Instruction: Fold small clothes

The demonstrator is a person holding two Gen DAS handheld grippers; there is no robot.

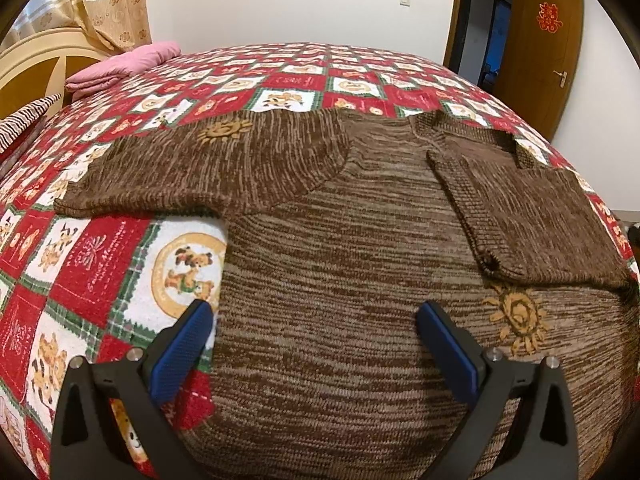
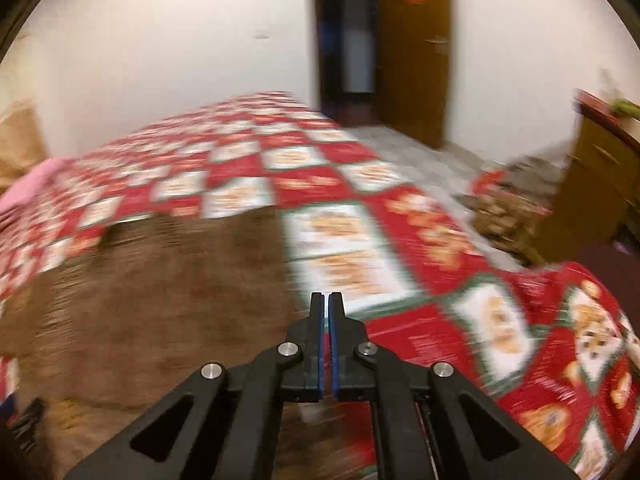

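Brown marled knitted sweater [image 1: 340, 280] with embroidered yellow sun motifs is lying flat on the bed, covering much of the near part of the red, white and green patchwork quilt [image 1: 92, 264] printed with teddy bears. One sleeve is lying folded across the sweater's body on the right; the other is stretching out leftward over the quilt.

Left hand-held gripper [image 1: 316, 320] is hanging above the sweater's lower body with its blue-padded jaws standing wide apart, nothing between them; one finger is over the sweater's left edge, the other over the knit beside a sun motif.

Right hand-held gripper [image 2: 325, 300] is pointing over the sweater's right edge, jaws fully closed, pads together with nothing visibly between them. This view is heavily blurred.

Folded pink cloth [image 1: 124, 64] is sitting at the bed's far left corner, near a beige patterned curtain [image 1: 108, 0]. Brown wooden door [image 1: 540, 48] is standing open beyond the far right corner.
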